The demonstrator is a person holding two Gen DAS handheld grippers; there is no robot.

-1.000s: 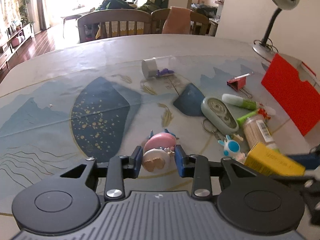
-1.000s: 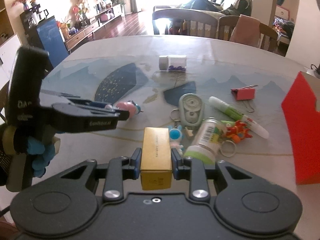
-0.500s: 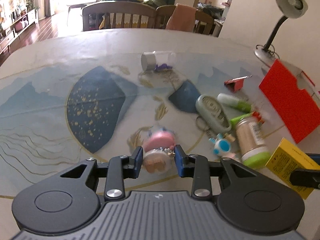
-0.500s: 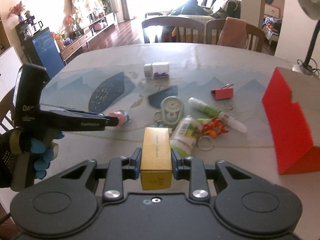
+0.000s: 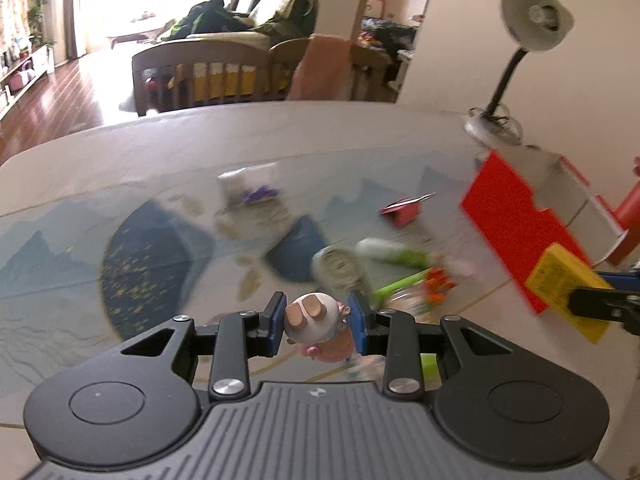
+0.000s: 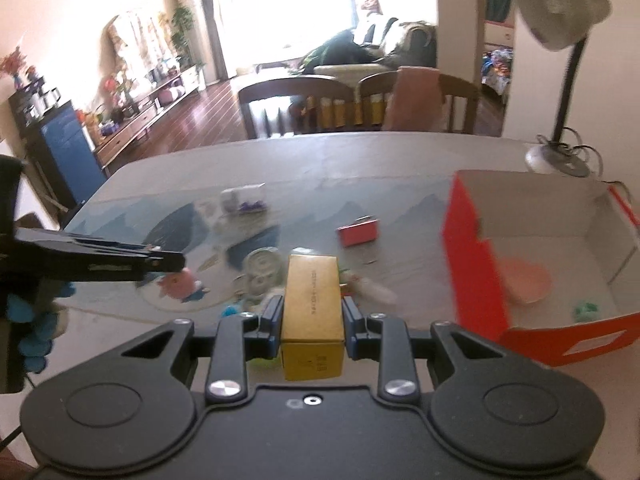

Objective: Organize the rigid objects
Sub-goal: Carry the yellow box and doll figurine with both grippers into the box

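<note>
The table [image 6: 360, 160], covered by a pale cloth printed with blue mountains and a dark blue fan shape, sits lower and more blurred in both wrist views than a second ago: both hands have risen and swung toward the open red cardboard box [image 6: 472, 264] at the table's right side. In the right wrist view that box has gone from a red edge at the frame border to a full open tray with its white inside showing, a pink disc [image 6: 524, 280] and a small green thing [image 6: 586, 309] lying in it.

The right gripper [image 6: 312, 316] points down and forward over the clutter, its 2 blue-padded jaws clamped on the sides of the yellow rectangular carton [image 6: 312, 312], which juts forward between them, clear of the table and left of the box's near red wall. Seen from the left wrist, the same carton [image 5: 560, 280] hangs in front of that wall.

The left gripper [image 5: 318, 320] also tilts down, closed on the small pink-and-white toy figure [image 5: 316, 320] — a second ago the toy stood on the cloth, now it is lifted, its tan soles turned up toward the camera. A blue-gloved hand [image 6: 36, 320] carries this gripper.

Left on the cloth: a red binder clip [image 6: 357, 233], a clear pot of purple bits [image 6: 244, 200], a blurred round grey tape dispenser [image 5: 340, 268].
</note>
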